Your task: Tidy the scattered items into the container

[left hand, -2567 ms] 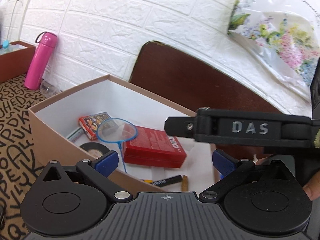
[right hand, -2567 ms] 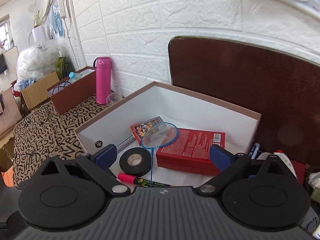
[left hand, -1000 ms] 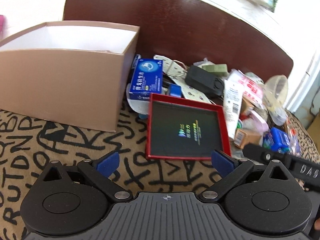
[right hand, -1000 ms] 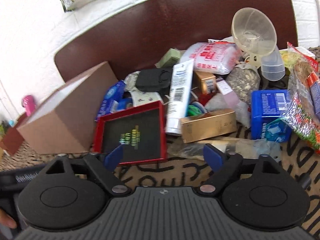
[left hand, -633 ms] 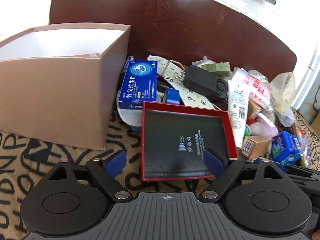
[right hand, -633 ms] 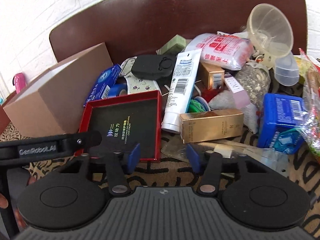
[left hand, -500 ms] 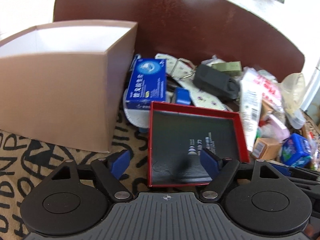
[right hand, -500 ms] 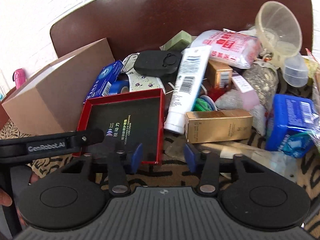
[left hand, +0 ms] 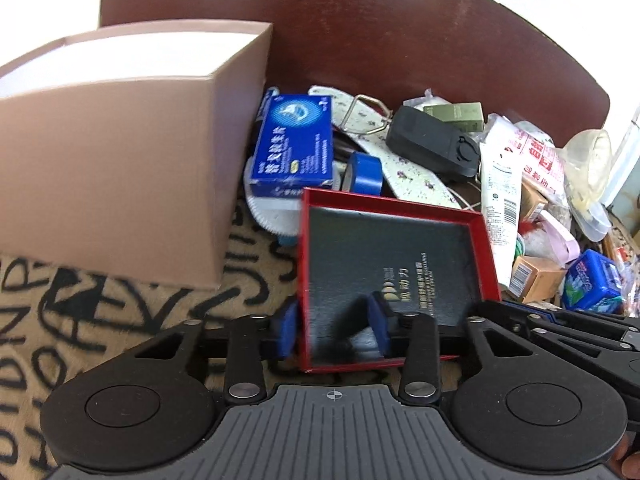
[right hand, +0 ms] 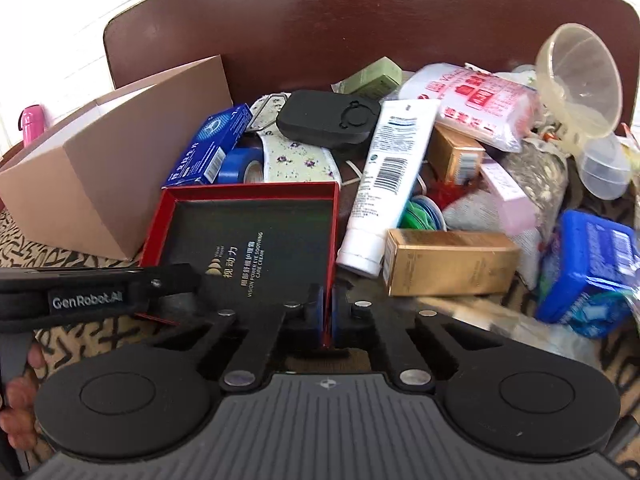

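Red-rimmed tray (left hand: 394,268), centre frame, right of the cardboard box (left hand: 120,152). Right gripper (right hand: 327,312) clamped on its right wall; left gripper (left hand: 334,326) closing astride its left wall. Risk: thin walls may buckle or slip, tipping the tray when lifted.

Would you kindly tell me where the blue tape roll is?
The tape roll sits left of centre in the right wrist view, between the blue box and the red tray.

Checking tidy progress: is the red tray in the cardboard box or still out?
Out. The red tray lies on the patterned cloth beside the cardboard box.
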`<action>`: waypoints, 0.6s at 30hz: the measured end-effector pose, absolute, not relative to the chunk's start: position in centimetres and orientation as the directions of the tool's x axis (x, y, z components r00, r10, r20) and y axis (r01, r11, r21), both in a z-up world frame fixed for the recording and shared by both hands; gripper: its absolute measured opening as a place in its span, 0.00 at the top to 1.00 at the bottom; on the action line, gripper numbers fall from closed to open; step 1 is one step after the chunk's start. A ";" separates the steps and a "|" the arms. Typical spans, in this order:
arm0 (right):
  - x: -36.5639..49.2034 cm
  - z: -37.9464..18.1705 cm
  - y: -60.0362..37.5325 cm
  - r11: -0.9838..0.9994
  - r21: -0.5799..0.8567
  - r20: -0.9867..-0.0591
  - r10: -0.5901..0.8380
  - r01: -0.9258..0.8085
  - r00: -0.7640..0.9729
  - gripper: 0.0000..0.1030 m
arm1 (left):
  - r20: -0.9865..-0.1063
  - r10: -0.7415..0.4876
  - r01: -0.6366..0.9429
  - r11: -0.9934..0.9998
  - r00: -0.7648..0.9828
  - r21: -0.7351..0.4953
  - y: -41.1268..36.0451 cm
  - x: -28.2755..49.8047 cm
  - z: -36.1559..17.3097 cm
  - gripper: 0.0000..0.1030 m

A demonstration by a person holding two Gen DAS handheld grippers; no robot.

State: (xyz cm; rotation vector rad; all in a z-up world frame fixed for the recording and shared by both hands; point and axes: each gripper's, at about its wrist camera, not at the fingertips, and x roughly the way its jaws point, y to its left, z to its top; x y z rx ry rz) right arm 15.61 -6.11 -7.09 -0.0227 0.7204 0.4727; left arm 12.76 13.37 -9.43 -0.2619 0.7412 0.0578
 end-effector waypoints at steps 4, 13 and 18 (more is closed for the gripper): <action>13.8 -6.2 -6.9 0.894 0.123 -0.651 0.401 -0.431 0.645 0.95 | -0.690 -0.079 -0.134 0.959 0.720 -0.249 13.5 10.9 -9.1 0.87; 7.8 -5.3 -9.6 0.884 0.141 -0.693 0.410 -0.447 0.593 0.95 | -0.704 -0.156 -0.057 0.961 0.693 -0.269 11.6 3.8 -7.5 0.93; 6.2 -6.7 -10.3 0.886 0.175 -0.722 0.411 -0.429 0.556 0.95 | -0.730 -0.185 -0.051 0.956 0.658 -0.289 11.2 1.6 -8.4 0.78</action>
